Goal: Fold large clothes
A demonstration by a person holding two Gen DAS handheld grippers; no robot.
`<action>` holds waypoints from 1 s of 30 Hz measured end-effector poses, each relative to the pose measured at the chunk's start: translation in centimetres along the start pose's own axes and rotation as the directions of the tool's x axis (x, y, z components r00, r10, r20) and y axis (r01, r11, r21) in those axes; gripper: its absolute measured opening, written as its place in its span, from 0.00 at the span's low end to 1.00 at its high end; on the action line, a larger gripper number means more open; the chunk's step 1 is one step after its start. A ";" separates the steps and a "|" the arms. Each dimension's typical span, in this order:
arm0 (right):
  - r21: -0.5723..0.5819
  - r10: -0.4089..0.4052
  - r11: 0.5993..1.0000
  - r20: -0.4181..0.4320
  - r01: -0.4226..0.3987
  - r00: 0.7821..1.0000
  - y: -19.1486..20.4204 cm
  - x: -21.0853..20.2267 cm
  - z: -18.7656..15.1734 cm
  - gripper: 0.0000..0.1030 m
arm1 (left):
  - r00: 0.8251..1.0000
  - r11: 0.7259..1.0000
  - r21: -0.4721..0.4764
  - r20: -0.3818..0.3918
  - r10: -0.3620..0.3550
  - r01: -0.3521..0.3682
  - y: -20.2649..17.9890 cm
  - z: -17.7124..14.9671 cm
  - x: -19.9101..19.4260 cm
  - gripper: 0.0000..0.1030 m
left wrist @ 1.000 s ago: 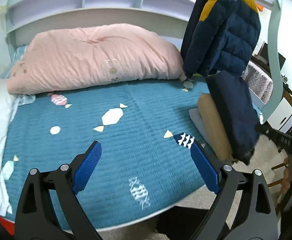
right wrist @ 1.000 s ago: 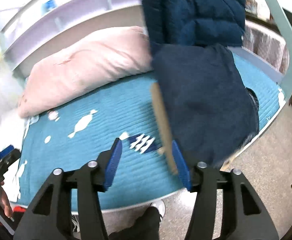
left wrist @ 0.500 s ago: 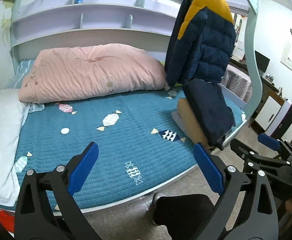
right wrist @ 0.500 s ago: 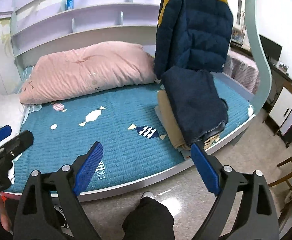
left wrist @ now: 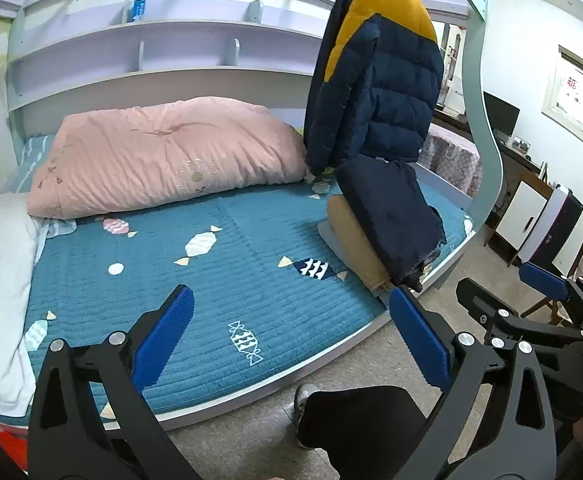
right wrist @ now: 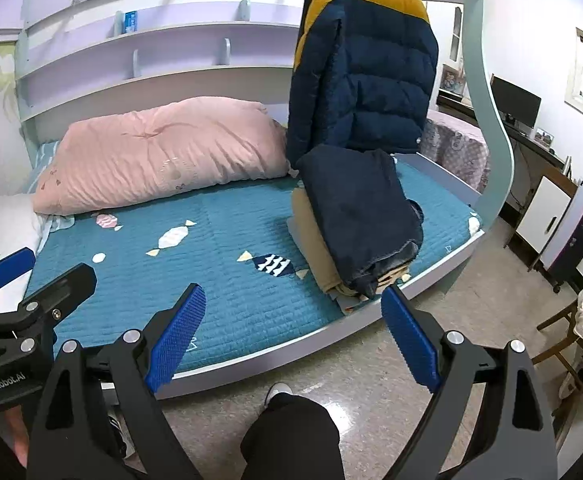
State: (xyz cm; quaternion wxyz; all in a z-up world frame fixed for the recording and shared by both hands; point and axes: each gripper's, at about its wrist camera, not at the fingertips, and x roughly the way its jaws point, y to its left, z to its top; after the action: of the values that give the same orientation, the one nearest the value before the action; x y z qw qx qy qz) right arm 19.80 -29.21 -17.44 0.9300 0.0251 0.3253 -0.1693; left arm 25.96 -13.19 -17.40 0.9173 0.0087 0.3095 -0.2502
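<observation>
Both my grippers are empty right now – left gripper (left wrist: pixel 291 336) and right gripper (right wrist: pixel 293 330) each have their blue fingers spread wide apart, hanging off the edge of the bed (right wrist: pixel 227 288). The folded stack (right wrist: pixel 355 232) sits at about 1 o'clock on the teal quilt near the bed's corner – a dark navy piece (left wrist: pixel 391 216) on top of a tan one (left wrist: pixel 355 248), edges a bit ragged at the front. Next up is probably the puffer jacket (right wrist: pixel 367 68) hanging at 12 o'clock, so I'd grab it by both shoulders and lay it flat before folding.
</observation>
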 end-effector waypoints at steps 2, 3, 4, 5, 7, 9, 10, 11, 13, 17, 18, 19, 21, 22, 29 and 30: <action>0.004 -0.012 1.000 -0.003 0.012 1.000 -0.1 0.3 -0.1 0.84 | 1.000 1.000 0.004 -0.007 -0.012 0.012 0.0 0.0 0.8 0.95; 0.007 -0.019 1.000 -0.008 0.019 1.000 -0.2 0.7 -0.2 0.84 | 1.000 1.000 0.009 -0.012 -0.019 0.019 0.1 0.0 1.4 0.95; 0.010 -0.025 1.000 -0.010 0.025 1.000 -0.2 1.0 -0.3 0.84 | 1.000 1.000 0.015 -0.013 -0.027 0.027 0.1 0.0 2.0 0.95; 0.011 -0.032 0.999 -0.016 0.032 0.999 -0.2 1.5 -0.3 0.84 | 0.999 0.999 0.022 -0.013 -0.035 0.035 0.2 0.0 2.6 0.95; 0.015 -0.047 0.999 -0.030 0.047 0.998 0.0 2.5 -0.4 0.84 | 0.999 0.998 0.032 -0.018 -0.044 0.045 0.5 0.0 3.7 0.95; 0.019 -0.059 0.998 -0.034 0.059 0.998 0.2 3.5 -0.4 0.84 | 0.998 0.997 0.042 -0.016 -0.063 0.064 1.0 0.1 5.1 0.95; 0.019 -0.064 0.998 -0.037 0.065 0.997 0.4 3.9 -0.4 0.84 | 0.998 0.997 0.043 -0.014 -0.065 0.065 1.2 0.1 5.4 0.95; 0.019 -0.072 0.997 -0.039 0.072 0.997 0.6 4.2 -0.4 0.84 | 0.998 0.996 0.047 -0.009 -0.069 0.070 1.3 0.2 5.9 0.95; 0.020 -0.084 0.996 -0.044 0.085 0.995 0.9 4.8 -0.2 0.84 | 0.997 0.996 0.054 -0.009 -0.075 0.075 1.6 0.3 6.6 0.95; 0.019 -0.093 0.995 -0.046 0.094 0.995 1.3 5.2 0.0 0.84 | 0.997 0.995 0.061 -0.008 -0.082 0.083 2.0 0.5 7.0 0.95; 0.017 -0.094 0.995 -0.046 0.095 0.994 1.4 5.1 0.0 0.84 | 0.997 0.995 0.066 -0.006 -0.078 0.078 2.0 0.5 6.8 0.95; 0.015 -0.092 0.996 -0.044 0.092 0.995 1.6 4.9 0.0 0.84 | 0.997 0.995 0.067 -0.001 -0.073 0.073 2.1 0.4 6.5 0.95; 0.013 -0.082 0.996 -0.036 0.083 0.996 1.7 4.5 0.1 0.84 | 0.998 0.996 0.065 0.009 -0.060 0.059 2.3 0.4 5.7 0.95; 0.011 -0.075 0.997 -0.028 0.075 0.997 1.8 4.0 0.1 0.84 | 0.998 0.997 0.062 0.017 -0.052 0.051 2.4 0.4 5.1 0.95; -0.007 0.005 1.000 0.040 -0.005 0.999 2.4 0.2 0.7 0.84 | 0.998 0.998 0.040 0.052 0.037 -0.039 2.7 0.6 -0.2 0.96; -0.010 0.020 1.000 0.053 -0.020 0.998 2.4 -0.7 0.7 0.84 | 0.996 0.998 0.039 0.070 0.054 -0.057 2.6 0.7 -1.3 0.96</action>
State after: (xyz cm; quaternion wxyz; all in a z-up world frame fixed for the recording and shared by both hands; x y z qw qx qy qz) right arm 20.47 -26.81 -16.61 0.9401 0.0197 0.3009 -0.1590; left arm 26.67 -10.44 -16.48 0.9337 0.0277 0.2723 -0.2310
